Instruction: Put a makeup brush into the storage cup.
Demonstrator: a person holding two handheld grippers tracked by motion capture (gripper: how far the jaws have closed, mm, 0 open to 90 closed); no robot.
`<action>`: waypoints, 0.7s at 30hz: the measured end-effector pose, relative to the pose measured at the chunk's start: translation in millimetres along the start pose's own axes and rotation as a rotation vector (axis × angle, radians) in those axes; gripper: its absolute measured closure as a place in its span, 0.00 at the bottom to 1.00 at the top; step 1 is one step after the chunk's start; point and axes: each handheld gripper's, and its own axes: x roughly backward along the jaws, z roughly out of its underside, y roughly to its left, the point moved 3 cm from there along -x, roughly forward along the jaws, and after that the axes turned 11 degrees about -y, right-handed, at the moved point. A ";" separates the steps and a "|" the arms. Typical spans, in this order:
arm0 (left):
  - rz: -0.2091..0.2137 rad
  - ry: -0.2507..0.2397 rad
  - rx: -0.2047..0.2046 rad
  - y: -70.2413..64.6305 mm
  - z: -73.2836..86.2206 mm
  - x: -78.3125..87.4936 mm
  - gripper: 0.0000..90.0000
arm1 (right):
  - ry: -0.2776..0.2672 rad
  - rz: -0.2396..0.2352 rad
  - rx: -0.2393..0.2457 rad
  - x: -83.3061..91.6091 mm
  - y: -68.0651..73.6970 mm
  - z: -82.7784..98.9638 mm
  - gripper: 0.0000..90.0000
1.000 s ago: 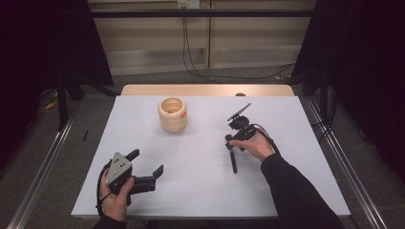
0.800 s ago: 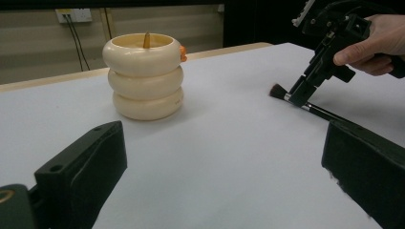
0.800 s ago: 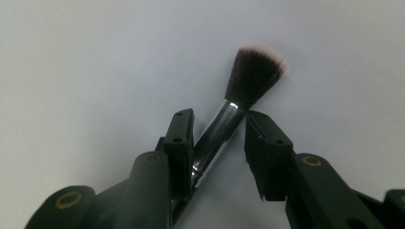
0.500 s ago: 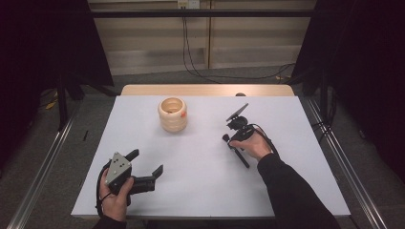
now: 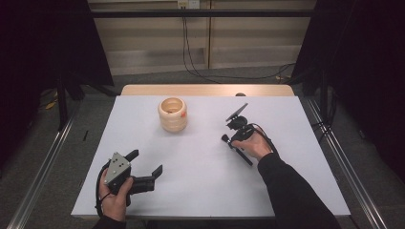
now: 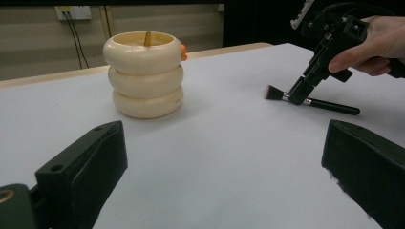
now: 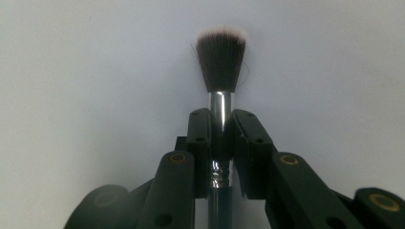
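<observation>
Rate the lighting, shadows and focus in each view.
High view: the white table is evenly lit and the surroundings are dark. Left gripper view: the cream stacked-ring wooden holder is sharp and casts a soft shadow, while the near jaws of the left gripper are blurred. Right gripper view: the black-bristled makeup brush with a chrome ferrule is slightly soft, with glare on the ferrule.

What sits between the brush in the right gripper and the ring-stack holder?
Nothing visible. The right gripper, jaws just closing, clamps the brush at its metal ferrule, bristles aimed toward the holder. Bare white table lies between them. The left gripper rests open at the near edge, off that line.
</observation>
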 end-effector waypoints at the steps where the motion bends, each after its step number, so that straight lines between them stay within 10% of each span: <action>1: 0.001 -0.002 0.004 -0.3 0.0 -0.2 0.02 | -0.007 -0.002 0.010 -0.4 -0.6 -0.2 0.87; 21: 0.011 0.003 0.000 -0.7 -0.4 0.3 0.02 | -0.089 -0.043 -0.015 14.7 -6.2 -1.9 0.87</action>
